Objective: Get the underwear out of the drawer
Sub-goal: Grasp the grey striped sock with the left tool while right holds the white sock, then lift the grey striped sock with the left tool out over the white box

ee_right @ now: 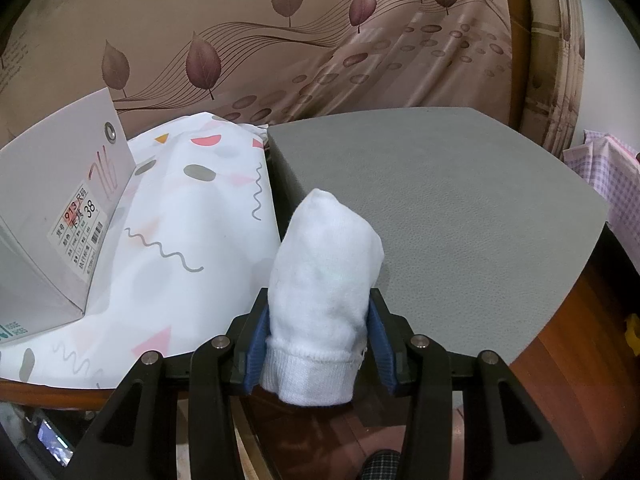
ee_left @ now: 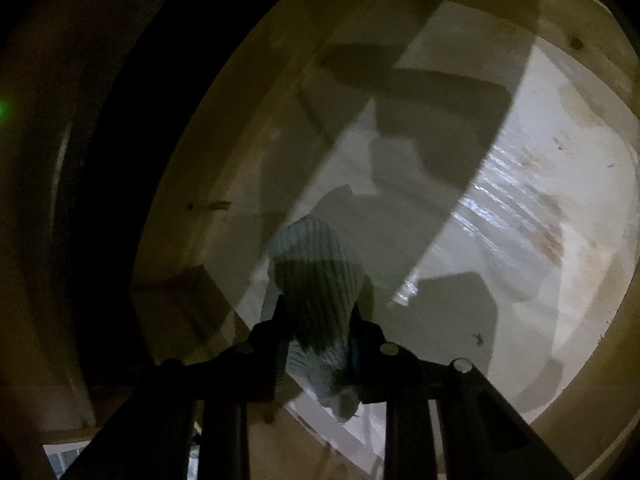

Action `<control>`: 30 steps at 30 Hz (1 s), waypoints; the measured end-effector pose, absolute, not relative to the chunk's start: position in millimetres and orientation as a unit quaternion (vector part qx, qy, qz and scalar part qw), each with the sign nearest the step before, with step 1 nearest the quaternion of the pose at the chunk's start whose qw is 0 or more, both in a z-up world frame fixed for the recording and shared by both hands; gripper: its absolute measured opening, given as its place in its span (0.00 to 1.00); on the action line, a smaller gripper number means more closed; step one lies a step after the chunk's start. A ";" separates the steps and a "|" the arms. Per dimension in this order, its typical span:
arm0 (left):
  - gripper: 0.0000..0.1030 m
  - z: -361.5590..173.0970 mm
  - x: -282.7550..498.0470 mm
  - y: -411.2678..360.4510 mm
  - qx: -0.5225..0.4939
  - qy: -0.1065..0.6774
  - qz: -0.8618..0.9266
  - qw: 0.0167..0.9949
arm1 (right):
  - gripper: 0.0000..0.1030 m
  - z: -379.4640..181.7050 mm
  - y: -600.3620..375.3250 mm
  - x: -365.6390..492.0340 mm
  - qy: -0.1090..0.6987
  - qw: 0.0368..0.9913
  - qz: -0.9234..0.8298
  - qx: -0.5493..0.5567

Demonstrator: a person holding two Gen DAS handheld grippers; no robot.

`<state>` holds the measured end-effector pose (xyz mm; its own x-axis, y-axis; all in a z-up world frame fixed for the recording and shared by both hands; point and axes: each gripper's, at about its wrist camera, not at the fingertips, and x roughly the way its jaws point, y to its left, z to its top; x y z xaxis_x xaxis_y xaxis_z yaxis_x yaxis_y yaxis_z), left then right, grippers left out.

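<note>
In the left wrist view, my left gripper [ee_left: 318, 312] is shut on a rolled, ribbed pale blue-green garment [ee_left: 316, 280] and holds it over the pale floor of the open wooden drawer [ee_left: 540, 220]. The drawer is dim and crossed by shadows. In the right wrist view, my right gripper [ee_right: 318, 312] is shut on a rolled white sock-like garment [ee_right: 322, 276] with a ribbed cuff. It holds this above the near edge of a grey mat [ee_right: 460, 208] on a wooden table.
A white cloth with coloured shapes [ee_right: 180, 220] lies left of the mat. A grey shoebox [ee_right: 52, 208] with a label stands on it. A leaf-patterned curtain [ee_right: 320, 40] hangs behind. A pink checked cloth [ee_right: 608, 176] is at the right. The drawer's wooden wall [ee_left: 208, 160] curves along the left.
</note>
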<state>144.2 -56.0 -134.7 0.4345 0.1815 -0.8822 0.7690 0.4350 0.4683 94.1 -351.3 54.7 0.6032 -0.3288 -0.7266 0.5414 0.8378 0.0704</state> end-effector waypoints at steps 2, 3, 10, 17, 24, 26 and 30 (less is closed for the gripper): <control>0.24 -130.8 142.1 -56.3 0.486 0.484 -0.212 0.696 | 0.42 55.3 -350.8 94.2 0.371 0.884 -0.245 0.142; 0.24 -127.7 141.6 -56.0 0.481 0.485 -0.214 0.698 | 0.42 55.3 -351.0 94.0 0.372 0.884 -0.245 0.142; 0.23 -114.9 132.6 -58.6 0.459 0.499 -0.220 0.701 | 0.42 56.0 -350.4 94.6 0.372 0.884 -0.245 0.139; 0.23 -104.5 121.1 -55.7 0.460 0.501 -0.222 0.699 | 0.42 55.5 -350.5 94.4 0.372 0.884 -0.246 0.139; 0.23 -90.2 113.5 -49.8 0.403 0.516 -0.217 0.724 | 0.42 54.9 -348.9 96.4 0.374 0.885 -0.241 0.138; 0.23 -84.7 112.9 -47.8 0.374 0.522 -0.211 0.737 | 0.42 54.5 -348.1 96.0 0.375 0.885 -0.240 0.136; 0.23 -75.7 112.6 -46.1 0.332 0.527 -0.191 0.758 | 0.42 54.6 -347.2 96.9 0.375 0.886 -0.240 0.134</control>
<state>112.6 -46.1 -75.7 0.3708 0.0602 -0.9268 0.6404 0.7062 0.3021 96.9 -347.2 54.6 0.6042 -0.3242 -0.7279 0.5244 0.8496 0.0569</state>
